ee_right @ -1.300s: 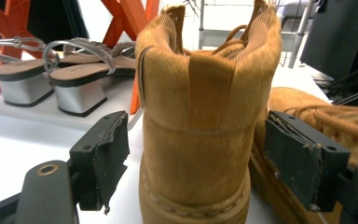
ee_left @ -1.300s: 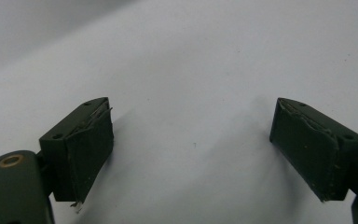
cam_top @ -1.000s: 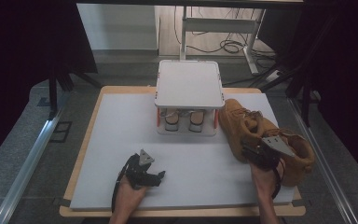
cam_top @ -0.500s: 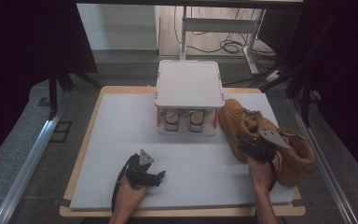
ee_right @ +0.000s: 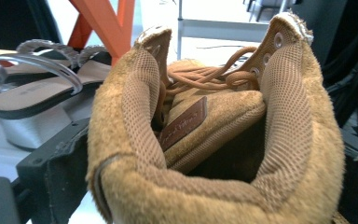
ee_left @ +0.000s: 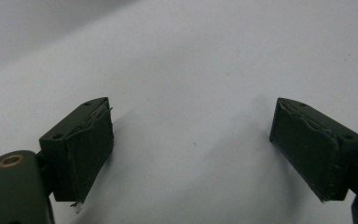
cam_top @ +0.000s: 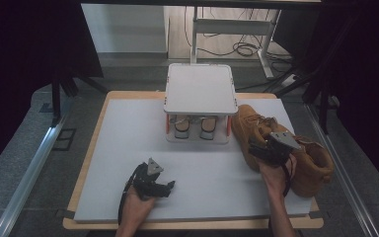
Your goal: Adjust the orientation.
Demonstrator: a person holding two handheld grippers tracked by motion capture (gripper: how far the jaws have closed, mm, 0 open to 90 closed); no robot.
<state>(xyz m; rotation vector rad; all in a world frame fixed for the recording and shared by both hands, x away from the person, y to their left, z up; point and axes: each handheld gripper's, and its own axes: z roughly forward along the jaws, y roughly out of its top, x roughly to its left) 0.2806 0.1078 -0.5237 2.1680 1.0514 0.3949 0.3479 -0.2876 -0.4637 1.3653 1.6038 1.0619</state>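
Two tan suede boots stand at the right of the white mat (cam_top: 123,148). The nearer-left boot (cam_top: 246,126) points away from me, its open collar (ee_right: 214,154) sitting between the jaws of my right gripper (cam_top: 259,150). Those jaws have just been opening; they stand wide on either side of the collar without squeezing it. The second boot (cam_top: 313,168) is just right of that hand. My left gripper (cam_top: 167,187) rests low at the mat's front left, open, with bare mat between its pads (ee_left: 81,149).
A white shelf (cam_top: 200,89) on orange legs (ee_right: 107,23) stands at the mat's far middle, with a pair of silver-heeled sandals (cam_top: 193,126) under it, close to the left boot. A desk frame and cables lie on the floor beyond the table.
The right gripper has shifted a little left and away along the boot's collar. The left gripper has stayed where it was.
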